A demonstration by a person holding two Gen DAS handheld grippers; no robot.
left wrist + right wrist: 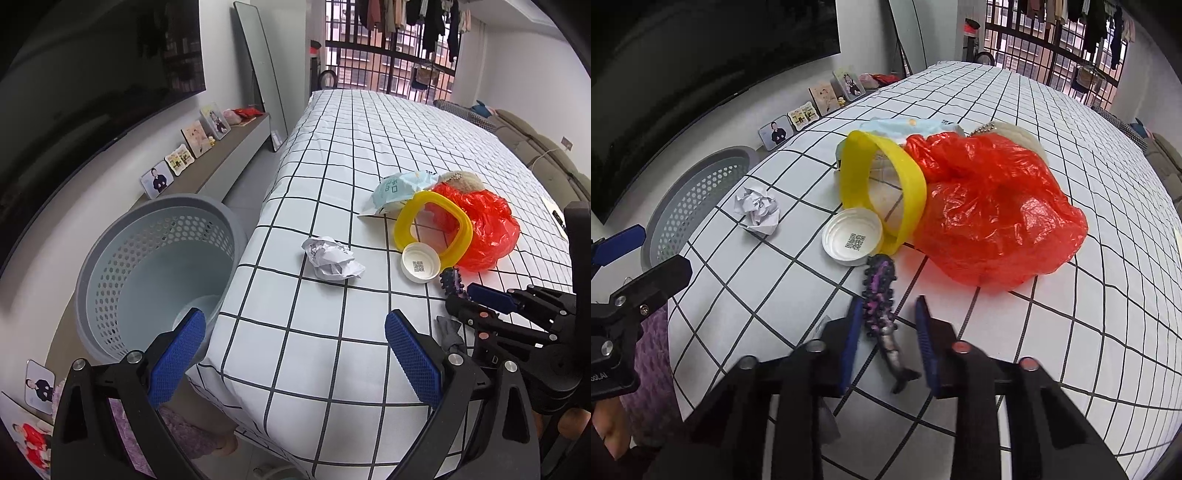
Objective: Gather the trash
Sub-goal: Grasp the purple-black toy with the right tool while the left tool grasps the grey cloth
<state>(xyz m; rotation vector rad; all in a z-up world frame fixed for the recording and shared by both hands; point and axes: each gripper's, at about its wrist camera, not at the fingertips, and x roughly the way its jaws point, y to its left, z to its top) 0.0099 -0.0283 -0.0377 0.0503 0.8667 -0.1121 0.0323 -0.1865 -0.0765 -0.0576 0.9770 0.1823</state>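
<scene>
Writing was scarce: a QR code sat printed inside the white cap [852, 236] at the middle of the right wrist view, and the pale blue wrapper [400, 189] carried teal characters I could not read. The right gripper [888, 321] stood partly open near the bottom centre of its frame, its blue pads either side of a purple-and-black spiky toy [881, 306] that lay on the checked tablecloth [1071, 332]; whether the pads touched it I could not tell. Just above lay the cap, a yellow ring [886, 177] and a red plastic bag [990, 206]. The left gripper [295, 354] hung wide open and held nothing, with the crumpled paper [332, 258] well above it and the grey basket [159, 273] at lower left.
</scene>
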